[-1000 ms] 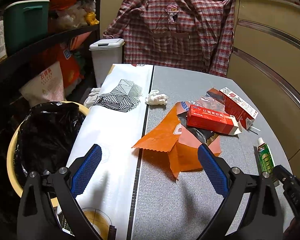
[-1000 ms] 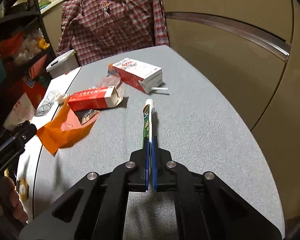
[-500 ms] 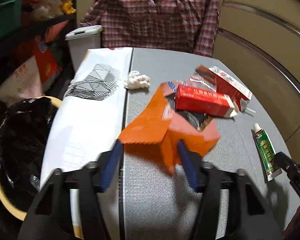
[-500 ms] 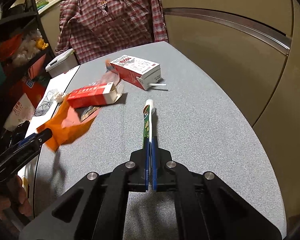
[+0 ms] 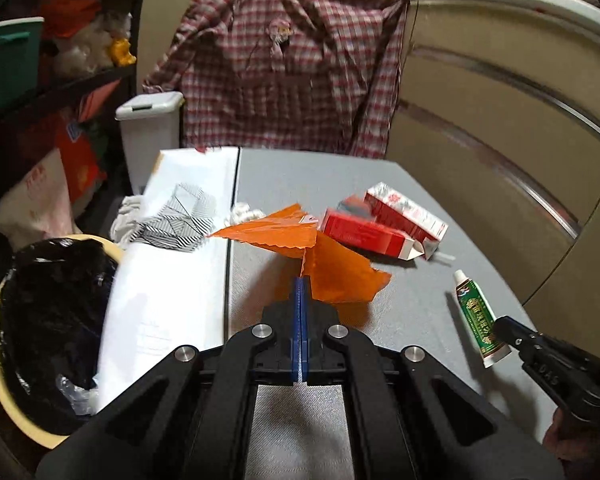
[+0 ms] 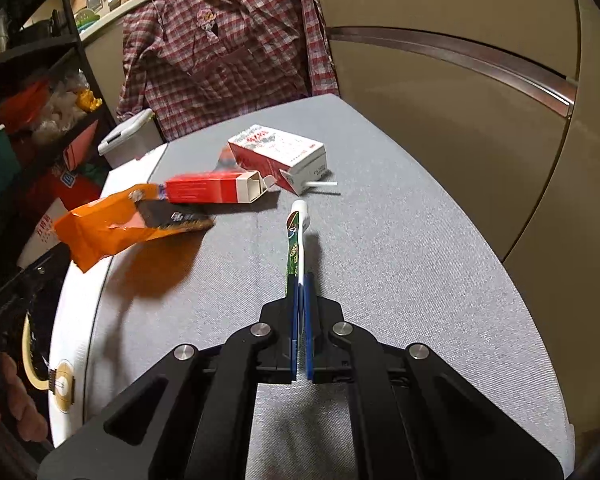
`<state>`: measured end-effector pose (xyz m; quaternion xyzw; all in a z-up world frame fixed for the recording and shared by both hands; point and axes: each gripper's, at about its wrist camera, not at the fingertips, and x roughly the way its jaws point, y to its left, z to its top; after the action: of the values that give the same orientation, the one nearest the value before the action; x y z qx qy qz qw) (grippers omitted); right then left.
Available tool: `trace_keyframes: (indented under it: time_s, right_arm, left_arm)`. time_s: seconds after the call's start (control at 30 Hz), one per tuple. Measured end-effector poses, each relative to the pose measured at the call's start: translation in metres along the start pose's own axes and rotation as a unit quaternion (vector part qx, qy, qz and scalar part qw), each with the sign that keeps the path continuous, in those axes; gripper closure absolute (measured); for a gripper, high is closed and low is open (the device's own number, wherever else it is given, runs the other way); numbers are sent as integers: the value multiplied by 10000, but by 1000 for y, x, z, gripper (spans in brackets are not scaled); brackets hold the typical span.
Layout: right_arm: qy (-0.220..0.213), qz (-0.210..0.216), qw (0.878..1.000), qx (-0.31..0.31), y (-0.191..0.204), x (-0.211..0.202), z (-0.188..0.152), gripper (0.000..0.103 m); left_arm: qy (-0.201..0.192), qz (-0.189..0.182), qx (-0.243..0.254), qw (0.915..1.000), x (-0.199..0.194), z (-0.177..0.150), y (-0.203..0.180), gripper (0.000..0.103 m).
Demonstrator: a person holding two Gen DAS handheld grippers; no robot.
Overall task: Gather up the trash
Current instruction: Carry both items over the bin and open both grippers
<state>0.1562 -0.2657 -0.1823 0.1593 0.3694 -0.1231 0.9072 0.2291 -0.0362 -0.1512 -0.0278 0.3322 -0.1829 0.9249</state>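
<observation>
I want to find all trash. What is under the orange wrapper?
The left gripper lifts the orange wrapper. Under its far end, a dark packet lies beside the red box. Below the raised part is bare table. Anything between packet and wrapper is hidden.

The right gripper (image 6: 301,280) is clamped on the flat end of a green-and-white tube (image 6: 296,236) with a white cap, which points away over the grey fabric-covered desk (image 6: 400,248). Beyond the cap lie a red open-ended carton (image 6: 212,189) and a red-and-white box (image 6: 278,152) with a white straw (image 6: 322,185) beside it. At the left, a crinkled orange foil wrapper (image 6: 108,232) hangs raised above the desk, casting a shadow, and a red plaid shirt (image 6: 220,48) hangs behind.
</observation>
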Motion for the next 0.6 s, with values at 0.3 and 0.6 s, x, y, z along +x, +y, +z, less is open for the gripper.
trace_keyframes:
  time_s: [0.3,0.6]
  right_arm:
    - [-273,348,9990,19,11,-33,8,100]
    - [-452,631,9970,-38,21,-66,12,100]
  left_arm:
    - [-310,137,203,9992,-56,26,-6,103]
    - [-575,289,246,9976,-114,35,-8,103]
